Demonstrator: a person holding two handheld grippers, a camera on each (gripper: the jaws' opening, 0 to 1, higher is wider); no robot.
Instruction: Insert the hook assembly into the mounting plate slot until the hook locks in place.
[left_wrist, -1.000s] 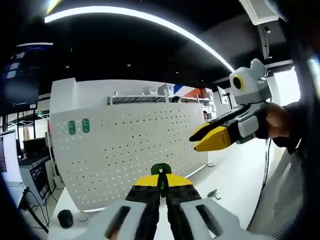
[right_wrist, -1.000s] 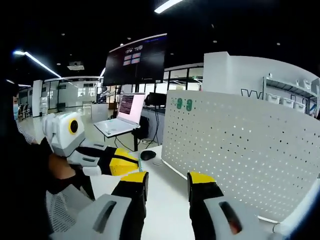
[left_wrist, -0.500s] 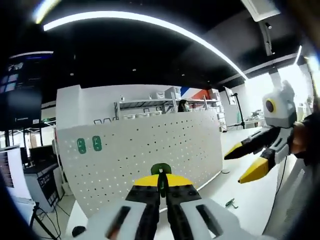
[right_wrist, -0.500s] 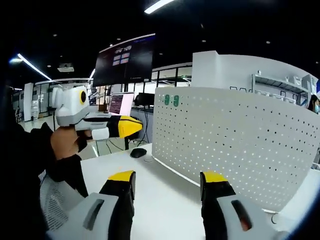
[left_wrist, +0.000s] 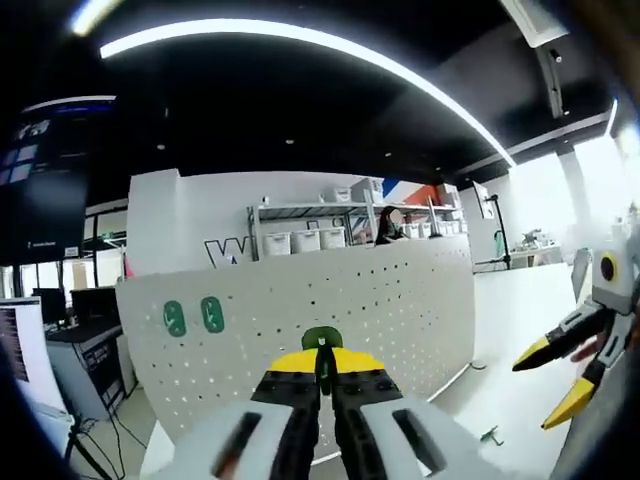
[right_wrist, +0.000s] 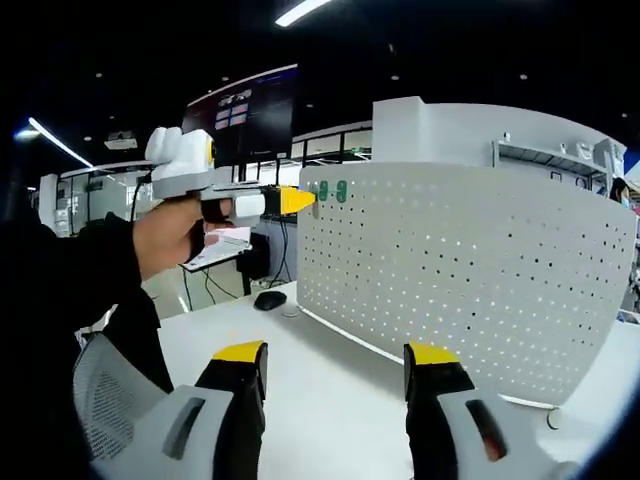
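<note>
Left gripper (left_wrist: 322, 372): jaws closed on the green hook (left_wrist: 322, 340), held up in front of the pegboard (left_wrist: 330, 320).
Right gripper (right_wrist: 336, 365): jaws wide apart, holding nothing, above the white table (right_wrist: 300, 380).
Pegboard: upright on the table, two green hooks (left_wrist: 194, 315) near its upper corner.
Small green part (left_wrist: 490, 435): lying on the table.

Little can be read; in the left gripper view, at centre left, a large dark letter "W" (left_wrist: 222, 248) stands on the white wall (left_wrist: 190, 215) behind the pegboard, its continuation cut off by the shelving; the two green tags (left_wrist: 193, 316) on the upper left of the white pegboard (left_wrist: 380, 300) bear marks too small to make out; in the right gripper view the dark screen (right_wrist: 245, 115) at upper left shows lines of text, blurred beyond reading; the laptop screen beneath it is likewise illegible.
</note>
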